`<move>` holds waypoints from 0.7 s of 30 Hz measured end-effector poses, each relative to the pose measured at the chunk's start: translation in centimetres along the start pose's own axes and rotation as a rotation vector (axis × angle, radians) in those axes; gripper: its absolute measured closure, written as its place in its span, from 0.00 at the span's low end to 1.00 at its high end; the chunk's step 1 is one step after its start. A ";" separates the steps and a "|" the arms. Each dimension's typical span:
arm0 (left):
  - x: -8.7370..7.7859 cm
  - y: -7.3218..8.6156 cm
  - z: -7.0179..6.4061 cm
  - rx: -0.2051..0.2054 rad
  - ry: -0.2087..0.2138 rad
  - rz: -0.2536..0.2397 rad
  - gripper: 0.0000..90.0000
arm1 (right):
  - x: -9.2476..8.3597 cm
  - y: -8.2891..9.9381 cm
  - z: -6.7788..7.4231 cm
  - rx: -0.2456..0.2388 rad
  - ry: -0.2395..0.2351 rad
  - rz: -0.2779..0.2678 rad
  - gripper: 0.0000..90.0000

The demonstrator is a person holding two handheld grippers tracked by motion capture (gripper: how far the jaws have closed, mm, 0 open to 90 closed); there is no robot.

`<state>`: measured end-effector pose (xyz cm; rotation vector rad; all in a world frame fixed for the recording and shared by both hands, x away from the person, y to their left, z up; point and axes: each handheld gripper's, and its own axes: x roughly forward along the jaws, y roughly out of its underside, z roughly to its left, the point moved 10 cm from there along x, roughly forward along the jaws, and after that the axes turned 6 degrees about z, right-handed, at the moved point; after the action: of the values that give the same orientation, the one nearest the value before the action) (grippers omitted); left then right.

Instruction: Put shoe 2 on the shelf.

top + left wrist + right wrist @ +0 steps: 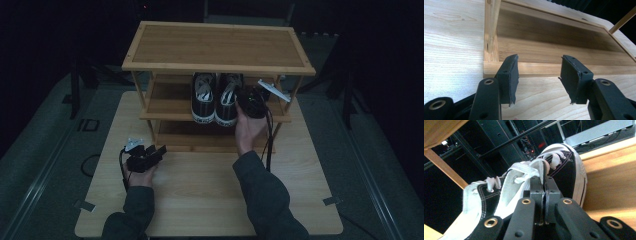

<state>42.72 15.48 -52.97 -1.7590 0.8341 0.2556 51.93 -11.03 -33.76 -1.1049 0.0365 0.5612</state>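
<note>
The black canvas sneaker (227, 100), right one of a pair on the bamboo rack's (215, 50) middle shelf, has its collar pinched by the right tongs (544, 182), presumably for positioning, while the left tongs (156, 151) wait apart on the tabletop (200, 195) at seven o'clock.

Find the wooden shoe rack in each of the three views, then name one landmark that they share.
High view: centre and upper half, with its top board facing the camera.
Left gripper view: its bottom shelf runs across the upper part, on the pale table.
Right gripper view: its middle shelf is at right, beside the black sneaker.
Shared landmark: a slim upright post.
</note>
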 end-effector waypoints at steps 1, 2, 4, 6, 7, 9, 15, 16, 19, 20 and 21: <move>0.0 0.0 0.0 0.000 0.000 0.000 0.55 | 0.0 0.0 0.0 0.005 -0.005 -0.001 0.97; 0.0 0.0 -0.1 -0.001 0.001 -0.001 0.55 | 0.0 0.1 -0.1 0.002 -0.009 -0.002 0.97; 0.1 0.0 -0.1 0.002 0.000 -0.001 0.55 | 0.0 0.1 -0.1 -0.014 -0.008 0.000 0.96; 0.0 0.0 -0.1 0.001 0.000 -0.001 0.55 | 0.1 0.1 -0.1 -0.017 -0.013 0.002 0.95; 0.0 0.0 -0.1 0.001 0.000 -0.001 0.55 | 0.1 0.1 -0.2 -0.018 -0.014 0.004 0.95; 0.0 0.0 0.0 0.000 0.000 -0.001 0.55 | 0.1 0.1 -0.3 -0.018 -0.019 0.009 0.95; 0.0 0.0 0.0 -0.002 0.001 -0.002 0.55 | 0.4 0.2 -0.1 -0.036 -0.017 0.025 0.93; 0.0 0.0 0.0 -0.001 0.001 0.000 0.55 | 0.4 0.2 -0.2 -0.033 -0.029 0.035 0.92; 0.0 0.0 0.0 0.000 0.001 0.000 0.55 | 0.3 0.1 -0.1 -0.031 -0.056 0.039 0.83; 0.0 0.0 0.0 0.000 0.001 0.001 0.54 | 0.2 0.1 -0.1 -0.035 -0.056 0.038 0.81; 0.0 0.0 0.0 0.000 0.001 0.001 0.54 | 0.1 0.1 -0.1 -0.043 -0.053 0.037 0.79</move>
<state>42.73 15.46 -52.98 -1.7588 0.8352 0.2554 51.95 -11.06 -33.93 -1.1327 -0.0017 0.6268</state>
